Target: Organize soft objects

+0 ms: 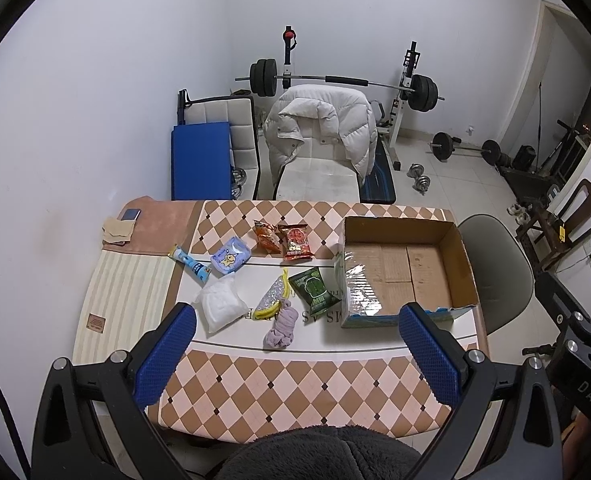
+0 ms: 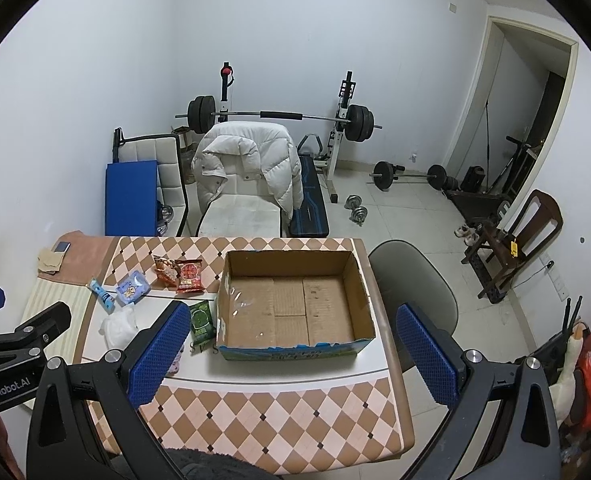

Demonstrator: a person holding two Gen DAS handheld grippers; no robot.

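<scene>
An empty cardboard box (image 1: 447,236) sits on the right of the checkered table (image 1: 295,384); it also shows in the right wrist view (image 2: 291,256). Left of it lie soft items: a purple sock bundle (image 1: 282,327), a white packet (image 1: 220,306), a yellow-trimmed pouch (image 1: 273,296), a green snack bag (image 1: 314,290), a red snack bag (image 1: 296,242), an orange snack bag (image 1: 265,235), a blue tissue pack (image 1: 230,258) and a blue tube (image 1: 189,263). My left gripper (image 1: 295,356) is open above the near table edge. My right gripper (image 2: 295,356) is open in front of the box.
A chair with a white puffer jacket (image 1: 321,128) stands behind the table, a grey chair (image 1: 499,264) at its right. A phone and cloth (image 1: 121,224) lie at the far left corner. Barbell rack (image 1: 335,80) and weights sit beyond.
</scene>
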